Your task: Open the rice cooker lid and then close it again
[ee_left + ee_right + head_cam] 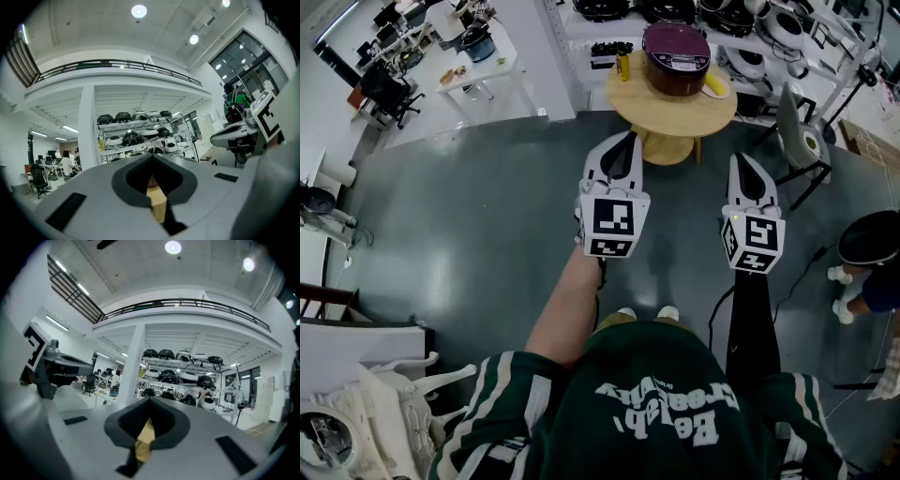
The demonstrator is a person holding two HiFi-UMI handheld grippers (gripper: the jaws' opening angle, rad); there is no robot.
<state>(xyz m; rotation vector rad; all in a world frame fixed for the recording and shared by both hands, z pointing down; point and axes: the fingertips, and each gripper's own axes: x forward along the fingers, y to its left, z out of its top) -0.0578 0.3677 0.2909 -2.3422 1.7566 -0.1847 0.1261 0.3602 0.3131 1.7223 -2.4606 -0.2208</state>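
Observation:
The dark red rice cooker [676,58] stands with its lid down on a round wooden table [675,114] at the top of the head view. My left gripper [629,137] and right gripper [740,159] are held side by side over the grey floor, short of the table, pointing toward it. Both are shut with nothing between the jaws. In the left gripper view the closed jaws [152,158] hide most of the table, and the right gripper [243,133] shows at the right. In the right gripper view the jaws [149,400] meet, and the left gripper [56,366] shows at the left.
A yellow bottle [622,66] and a yellow item [715,84] flank the cooker on the table. Shelves [750,28] with several cookers stand behind. A white desk [478,61] is at the back left, a chair [797,131] to the table's right, and a person [872,267] at the right edge.

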